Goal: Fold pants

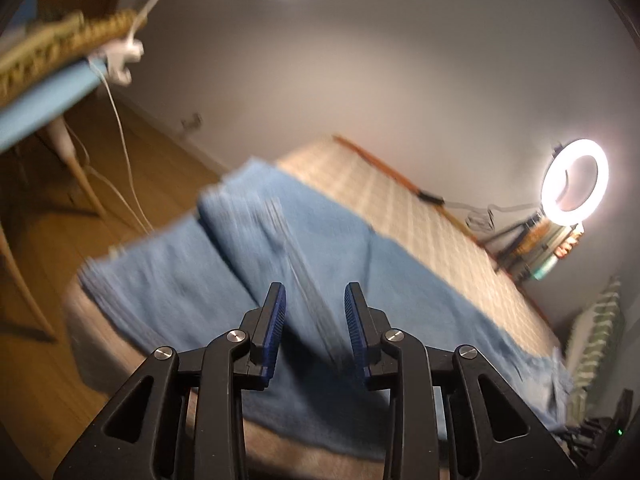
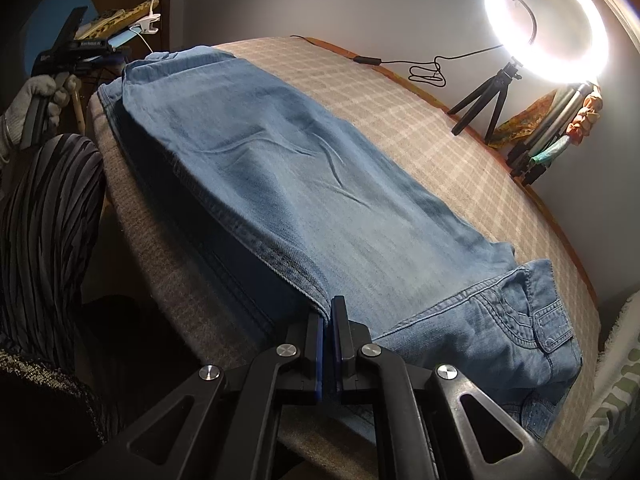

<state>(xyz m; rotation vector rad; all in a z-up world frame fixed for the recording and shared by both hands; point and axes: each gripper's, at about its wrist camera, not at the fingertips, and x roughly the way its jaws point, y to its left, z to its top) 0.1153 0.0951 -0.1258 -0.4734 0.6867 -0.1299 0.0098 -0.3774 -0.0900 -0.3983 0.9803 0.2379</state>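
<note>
Lying: jeans [image 2: 304, 184] folded lengthwise on the checked table cover [image 2: 460, 152]
Right gripper [image 2: 329, 320]: clamped tight on the near seam edge, by the waistband end
Left gripper [image 1: 316, 320]: jaws apart, nothing pinched, denim just underneath
Extras: ring light [image 2: 546, 28] glowing at the far corner

The pants [image 2: 288, 184] are made of faded blue denim, matt and slightly rough, with stitched seams. Below the jaws, a woven checked cloth, matt and coarse, is seen on the bed cover [image 2: 460, 152]. Both the right gripper [image 2: 330, 320] and the left gripper [image 1: 315, 312] are built of black matt plastic with shiny metal rivets, and ribbed blue pads [image 1: 276, 320] are seen inside the jaws. A smooth wooden floor [image 1: 132, 168] lies left of the jaws. The hand [image 2: 36, 100] is covered by a grey knitted glove.
</note>
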